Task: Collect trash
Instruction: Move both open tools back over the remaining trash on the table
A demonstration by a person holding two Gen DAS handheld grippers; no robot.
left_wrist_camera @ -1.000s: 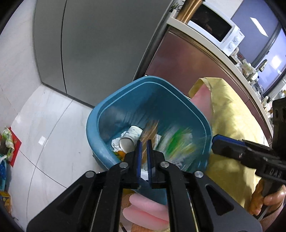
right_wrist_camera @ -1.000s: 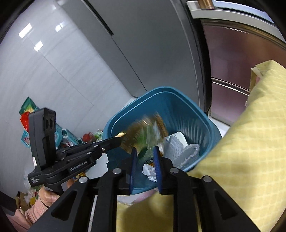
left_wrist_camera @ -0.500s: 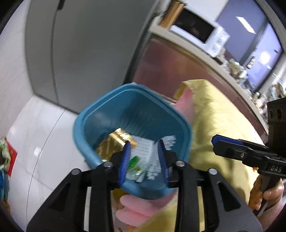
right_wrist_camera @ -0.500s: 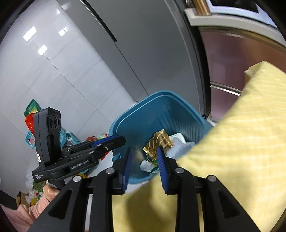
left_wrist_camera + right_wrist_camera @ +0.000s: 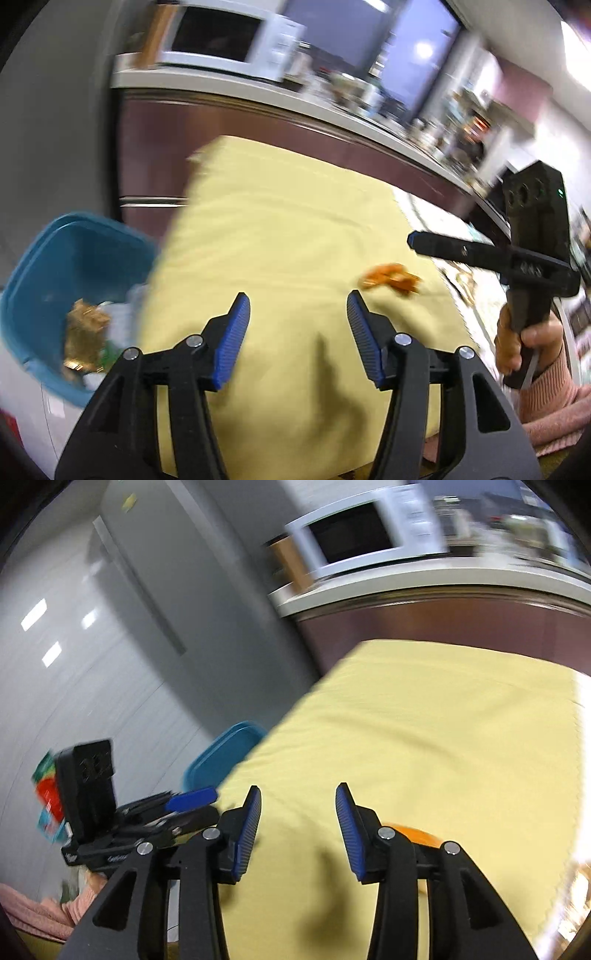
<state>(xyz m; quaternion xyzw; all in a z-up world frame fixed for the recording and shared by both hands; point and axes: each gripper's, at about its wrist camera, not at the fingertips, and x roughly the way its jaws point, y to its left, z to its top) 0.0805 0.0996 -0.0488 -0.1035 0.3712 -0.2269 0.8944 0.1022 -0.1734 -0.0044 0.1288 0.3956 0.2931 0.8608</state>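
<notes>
Swung away from the blue bin (image 5: 79, 254), both grippers, left gripper (image 5: 297, 325) and right gripper (image 5: 298, 821), hover fingers released over the yellow-clothed surface (image 5: 288, 229); orange scrap (image 5: 389, 278) lies ahead-right of the left, nearer the right.

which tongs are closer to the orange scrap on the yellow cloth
Right. The right tongs sit almost over the orange scrap, which peeks beside their right finger. The left tongs hang back toward the blue bin.
</notes>
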